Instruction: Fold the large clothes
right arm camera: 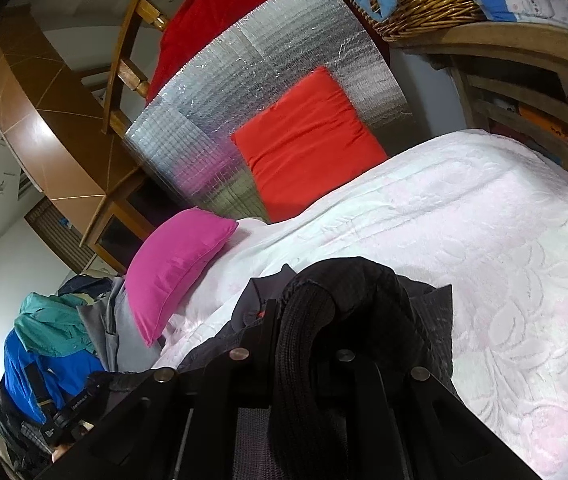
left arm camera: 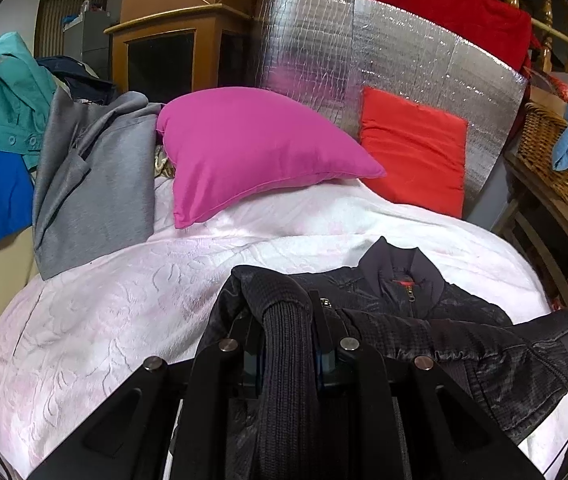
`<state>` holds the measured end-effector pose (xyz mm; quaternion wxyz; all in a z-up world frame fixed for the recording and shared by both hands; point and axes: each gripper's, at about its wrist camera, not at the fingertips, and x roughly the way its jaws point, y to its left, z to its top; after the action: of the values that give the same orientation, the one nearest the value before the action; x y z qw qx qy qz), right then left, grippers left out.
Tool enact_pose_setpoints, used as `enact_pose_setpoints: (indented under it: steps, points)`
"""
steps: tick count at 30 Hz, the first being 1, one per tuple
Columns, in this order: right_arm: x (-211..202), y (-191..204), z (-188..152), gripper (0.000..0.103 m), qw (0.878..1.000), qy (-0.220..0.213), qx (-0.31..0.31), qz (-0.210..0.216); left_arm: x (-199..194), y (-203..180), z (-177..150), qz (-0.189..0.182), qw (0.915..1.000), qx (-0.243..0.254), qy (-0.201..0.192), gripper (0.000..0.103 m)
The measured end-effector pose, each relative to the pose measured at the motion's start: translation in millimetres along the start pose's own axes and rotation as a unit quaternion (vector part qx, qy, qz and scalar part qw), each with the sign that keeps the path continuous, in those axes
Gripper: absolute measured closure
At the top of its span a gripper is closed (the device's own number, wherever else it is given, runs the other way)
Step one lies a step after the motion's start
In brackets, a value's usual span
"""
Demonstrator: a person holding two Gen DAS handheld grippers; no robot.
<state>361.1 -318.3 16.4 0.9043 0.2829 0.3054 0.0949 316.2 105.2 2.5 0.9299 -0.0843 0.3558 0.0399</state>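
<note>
Grey garment (left arm camera: 96,184) lies at the bed's left edge, pink pillow (left arm camera: 252,148) beside it. Left gripper (left arm camera: 285,344) has its fingers clamped on a ribbed cuff of the black jacket (left arm camera: 423,320), spread on the white bedspread (left arm camera: 124,300). Right gripper (right arm camera: 303,344) likewise grips jacket fabric.

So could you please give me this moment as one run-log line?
left gripper: shut on jacket cuff | right gripper: shut on jacket cuff | jacket: on bed
</note>
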Motion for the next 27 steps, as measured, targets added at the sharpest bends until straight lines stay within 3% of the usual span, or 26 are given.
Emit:
enact_pose_setpoints:
  steps: [12,27]
  points:
    - [54.1,-8.2,24.1,0.091,0.999,0.032,0.009,-0.020,46.7,-9.1,15.8,0.022,0.9991,0.016,0.032,0.084]
    - [121.3,-38.0,35.3,0.091,0.995,0.087,0.023,-0.036,109.4,-2.5,24.6,0.007,0.9946,0.005,0.103,0.084]
